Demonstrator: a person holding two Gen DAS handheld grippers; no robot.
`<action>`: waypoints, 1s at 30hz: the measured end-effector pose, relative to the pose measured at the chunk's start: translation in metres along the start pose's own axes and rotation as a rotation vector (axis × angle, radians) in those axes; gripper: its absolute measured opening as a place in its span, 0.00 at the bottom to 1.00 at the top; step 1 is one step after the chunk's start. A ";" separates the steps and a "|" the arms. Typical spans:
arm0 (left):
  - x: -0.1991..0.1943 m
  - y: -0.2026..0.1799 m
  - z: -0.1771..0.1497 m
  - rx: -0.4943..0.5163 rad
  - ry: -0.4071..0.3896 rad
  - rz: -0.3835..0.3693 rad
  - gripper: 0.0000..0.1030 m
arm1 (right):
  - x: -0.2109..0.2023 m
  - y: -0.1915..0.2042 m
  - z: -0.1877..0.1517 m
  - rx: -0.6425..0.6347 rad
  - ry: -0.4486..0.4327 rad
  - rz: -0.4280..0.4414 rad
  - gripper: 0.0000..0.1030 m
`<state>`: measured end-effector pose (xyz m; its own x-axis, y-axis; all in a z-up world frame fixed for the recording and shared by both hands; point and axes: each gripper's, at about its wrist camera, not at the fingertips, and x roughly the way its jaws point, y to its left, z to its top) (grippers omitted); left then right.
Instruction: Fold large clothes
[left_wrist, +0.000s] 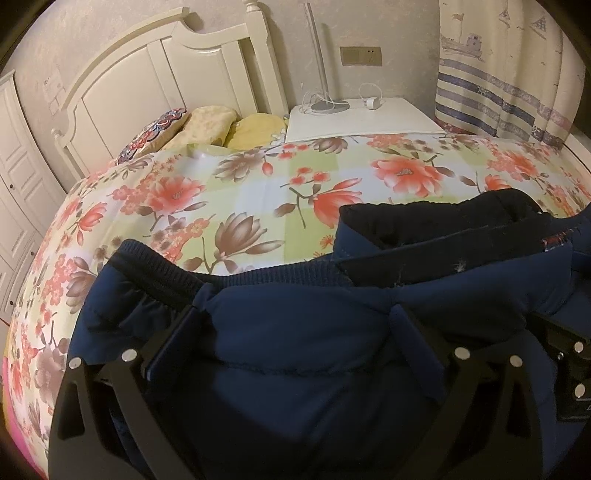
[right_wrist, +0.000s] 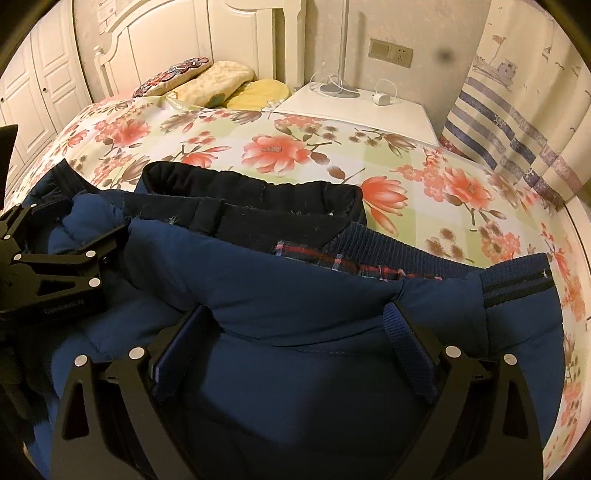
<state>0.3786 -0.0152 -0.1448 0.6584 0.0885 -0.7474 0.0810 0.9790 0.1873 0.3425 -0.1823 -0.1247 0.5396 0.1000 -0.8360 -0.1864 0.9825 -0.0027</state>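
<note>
A padded navy jacket (left_wrist: 314, 354) with ribbed cuffs, a dark collar and plaid lining lies on the floral bed; it also fills the lower half of the right wrist view (right_wrist: 303, 369). My left gripper (left_wrist: 297, 306) has its fingers spread wide with a thick fold of jacket bunched between them. My right gripper (right_wrist: 301, 310) stands the same way, fingers wide around a thick fold near the collar. The left gripper also shows at the left edge of the right wrist view (right_wrist: 88, 254), clamped on jacket fabric.
The floral bedspread (left_wrist: 258, 192) stretches behind the jacket. Pillows (left_wrist: 214, 125) lie at the white headboard (left_wrist: 159, 74). A white bedside table (left_wrist: 362, 118) holds a lamp base and a charger. A striped curtain (left_wrist: 502, 81) hangs at the right; a wardrobe (left_wrist: 18, 192) stands left.
</note>
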 end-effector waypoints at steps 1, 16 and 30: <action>0.001 0.001 0.000 -0.001 0.004 -0.001 0.98 | 0.000 0.000 0.000 -0.001 -0.002 -0.002 0.89; 0.003 0.002 0.000 -0.018 0.012 -0.016 0.98 | -0.071 -0.030 -0.004 0.102 -0.185 -0.036 0.89; -0.029 0.059 0.016 -0.176 -0.014 -0.137 0.94 | -0.014 -0.103 -0.025 0.265 -0.013 -0.035 0.94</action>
<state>0.3761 0.0374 -0.1018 0.6607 -0.0492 -0.7491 0.0396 0.9987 -0.0308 0.3335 -0.2888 -0.1262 0.5531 0.0658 -0.8305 0.0527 0.9921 0.1137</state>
